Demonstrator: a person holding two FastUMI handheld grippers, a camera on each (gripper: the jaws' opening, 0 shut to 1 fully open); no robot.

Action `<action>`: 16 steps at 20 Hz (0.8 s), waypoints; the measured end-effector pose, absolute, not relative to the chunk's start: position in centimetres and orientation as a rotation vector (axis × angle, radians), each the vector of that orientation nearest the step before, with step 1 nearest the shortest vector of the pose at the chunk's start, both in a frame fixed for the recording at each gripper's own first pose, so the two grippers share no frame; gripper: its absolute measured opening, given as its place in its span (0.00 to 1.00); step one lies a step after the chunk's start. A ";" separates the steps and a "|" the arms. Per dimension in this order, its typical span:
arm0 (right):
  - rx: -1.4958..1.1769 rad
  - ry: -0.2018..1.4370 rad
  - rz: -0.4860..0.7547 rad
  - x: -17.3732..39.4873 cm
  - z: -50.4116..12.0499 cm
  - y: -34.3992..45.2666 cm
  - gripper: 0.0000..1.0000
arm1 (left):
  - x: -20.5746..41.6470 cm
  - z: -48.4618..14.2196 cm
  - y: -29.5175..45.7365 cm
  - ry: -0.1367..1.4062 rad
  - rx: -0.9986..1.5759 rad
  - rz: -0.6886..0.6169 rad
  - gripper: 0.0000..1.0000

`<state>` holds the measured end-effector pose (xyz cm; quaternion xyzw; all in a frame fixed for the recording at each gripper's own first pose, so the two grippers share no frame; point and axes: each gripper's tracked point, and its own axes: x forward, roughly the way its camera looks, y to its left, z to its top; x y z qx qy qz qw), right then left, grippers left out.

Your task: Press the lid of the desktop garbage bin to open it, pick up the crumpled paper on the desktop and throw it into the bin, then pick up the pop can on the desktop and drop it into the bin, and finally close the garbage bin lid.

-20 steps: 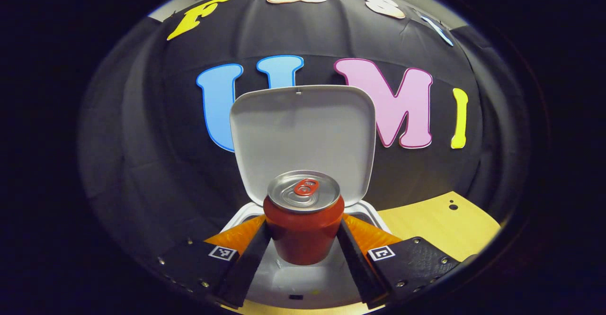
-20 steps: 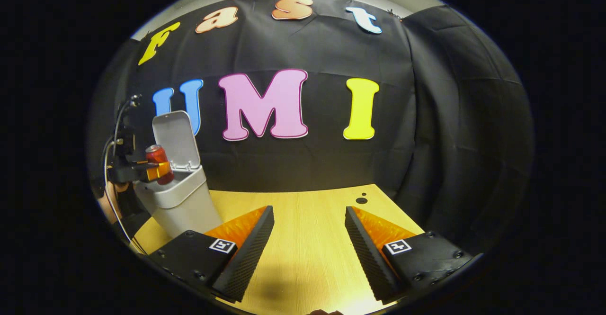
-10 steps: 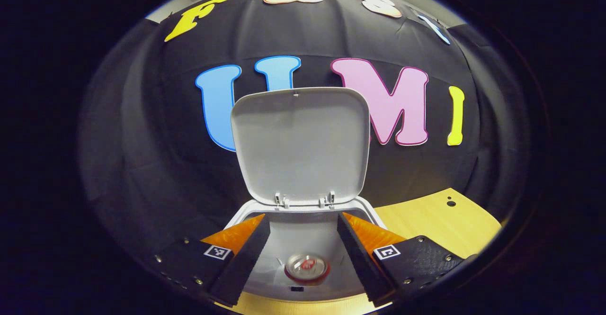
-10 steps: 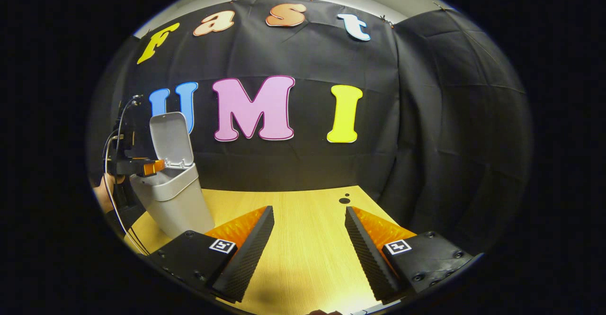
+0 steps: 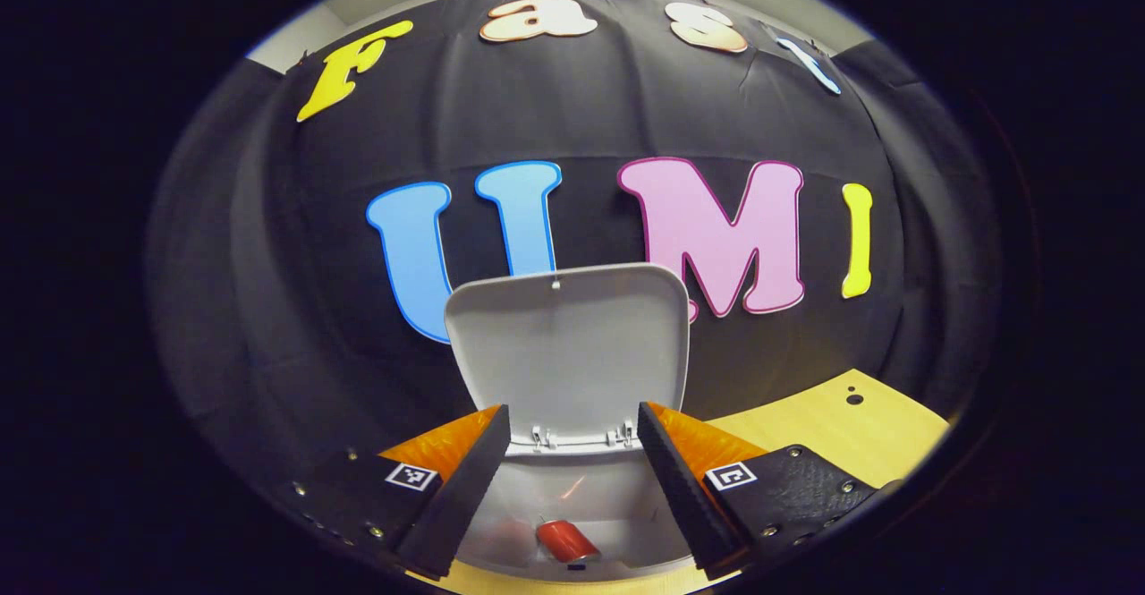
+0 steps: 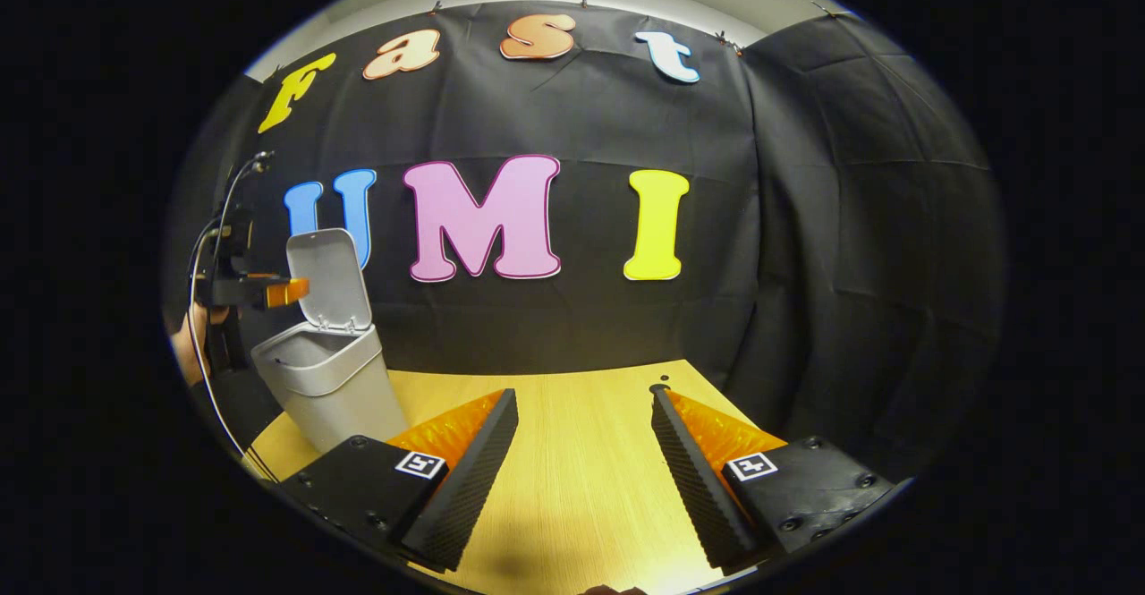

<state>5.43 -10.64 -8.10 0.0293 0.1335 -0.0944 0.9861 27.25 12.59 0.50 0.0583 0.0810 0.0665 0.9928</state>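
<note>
Red pop can (image 5: 564, 539) now down inside the bin (image 5: 572, 497), left tongs (image 5: 572, 438) agape higher above.

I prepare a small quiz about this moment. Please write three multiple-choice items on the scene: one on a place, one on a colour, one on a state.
1. Where is the pop can?
A. On the wooden desktop
B. Inside the garbage bin
C. Between the fingers of the left tool

2. What colour is the side of the pop can?
A. Red
B. Green
C. Blue

3. In what state is the bin lid?
A. Pressed shut
C. Taken off and lying on the desktop
B. Standing open

Key: 1 B, the left gripper view shows the can lying down in the bin, below the open left tool. 2 A, its side looks red in that view. 3 B, both views show the lid raised upright at its hinge; the right tool is open over the desktop, apart from the bin.
</note>
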 end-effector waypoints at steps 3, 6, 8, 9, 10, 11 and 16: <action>0.067 0.273 -0.193 5.4 -8.3 -11.0 0.98 | 29.4 4.7 12.9 0.107 0.096 0.122 0.93; 0.068 0.282 -0.205 5.1 -8.7 -11.6 0.98 | 31.8 8.0 13.6 0.059 0.093 0.114 0.93; 0.060 0.288 -0.213 4.9 -9.0 -12.0 0.98 | 33.0 8.3 13.9 0.070 0.132 0.102 0.93; 0.058 0.293 -0.212 4.8 -9.2 -11.9 0.98 | 33.9 8.5 13.9 0.070 0.143 0.094 0.93; 0.059 0.300 -0.209 4.7 -9.4 -11.7 0.98 | 34.8 8.8 13.6 0.069 0.143 0.084 0.93; 0.060 0.307 -0.204 4.7 -9.6 -11.6 0.98 | 35.3 9.1 13.6 0.071 0.134 0.077 0.93; 0.043 0.334 -0.169 4.1 -10.2 -10.4 0.98 | 37.3 8.6 14.6 0.095 0.082 0.077 0.93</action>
